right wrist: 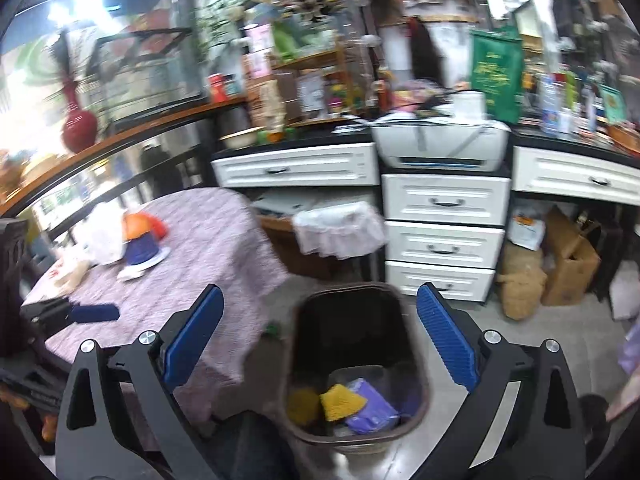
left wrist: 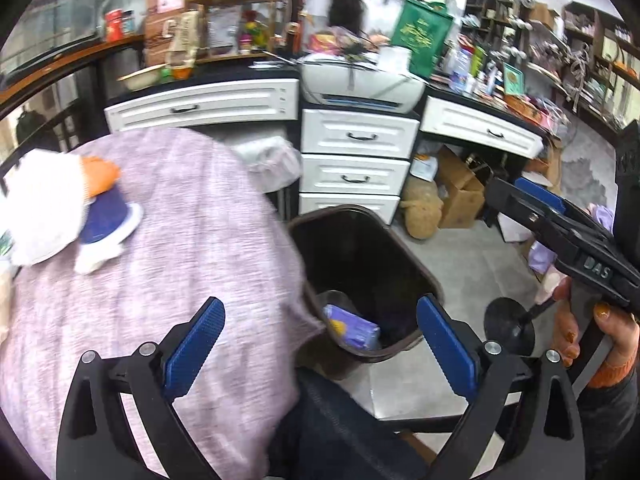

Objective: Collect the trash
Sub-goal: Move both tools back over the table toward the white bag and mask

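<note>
The left gripper (left wrist: 320,344) hung with its blue-padded fingers (left wrist: 195,346) spread wide apart and nothing between them, over the edge of the round desk covered in a mauve knitted cloth (left wrist: 180,260) and the near rim of the dark brown rectangular plastic trash bin (left wrist: 424,276). The right gripper (right wrist: 320,336) was likewise spread wide and empty, poised above the same bin (right wrist: 294,360), which stood upright on the grey tiled floor (right wrist: 440,360) just beside the desk (right wrist: 224,248), its mouth facing up and its long axis running away toward the white drawer unit (right wrist: 444,232).

Inside the bin lay a purple crumpled wrapper (right wrist: 370,408), its long axis slanting from the bin's middle toward the near right corner, touching a yellow crumpled piece (right wrist: 340,400) at its left; in the left wrist view only the wrapper (left wrist: 352,330) showed, against the near wall.

On the desk, well apart from the bin, a dark blue cup (left wrist: 106,220) sat upside down, with an orange lump (left wrist: 100,174) and a white plastic bag (left wrist: 44,208) against it.
</note>
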### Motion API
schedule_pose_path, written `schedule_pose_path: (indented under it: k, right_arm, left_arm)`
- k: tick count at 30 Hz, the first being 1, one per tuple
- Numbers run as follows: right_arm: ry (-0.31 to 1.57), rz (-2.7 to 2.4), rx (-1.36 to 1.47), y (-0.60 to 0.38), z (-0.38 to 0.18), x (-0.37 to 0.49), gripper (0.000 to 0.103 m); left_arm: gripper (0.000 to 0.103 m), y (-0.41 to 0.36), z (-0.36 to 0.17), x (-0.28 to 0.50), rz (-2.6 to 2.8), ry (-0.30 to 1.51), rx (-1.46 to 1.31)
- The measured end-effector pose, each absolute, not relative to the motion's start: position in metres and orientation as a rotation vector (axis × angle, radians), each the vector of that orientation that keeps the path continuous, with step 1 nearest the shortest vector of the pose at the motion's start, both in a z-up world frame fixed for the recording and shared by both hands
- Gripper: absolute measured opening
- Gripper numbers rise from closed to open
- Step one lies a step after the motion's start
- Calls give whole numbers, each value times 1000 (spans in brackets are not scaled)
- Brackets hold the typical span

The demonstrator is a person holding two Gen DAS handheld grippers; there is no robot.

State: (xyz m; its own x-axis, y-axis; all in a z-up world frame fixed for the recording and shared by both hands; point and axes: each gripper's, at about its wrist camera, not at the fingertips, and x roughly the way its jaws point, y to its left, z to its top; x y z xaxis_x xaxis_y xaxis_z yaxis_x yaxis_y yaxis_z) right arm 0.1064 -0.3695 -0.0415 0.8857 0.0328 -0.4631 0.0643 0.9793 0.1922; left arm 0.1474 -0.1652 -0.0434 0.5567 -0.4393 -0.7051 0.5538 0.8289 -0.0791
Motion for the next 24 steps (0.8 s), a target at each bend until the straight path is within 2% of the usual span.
schedule_pose_path:
  k: [13, 24]
  right_arm:
    - [543, 270, 85, -267, -23, 141, 96]
    - [540, 385, -9, -199, -17, 157, 96]
  left_arm:
    - [95, -19, -31, 167, -298, 766, 37]
    - [95, 138, -20, 189, 58, 700, -196]
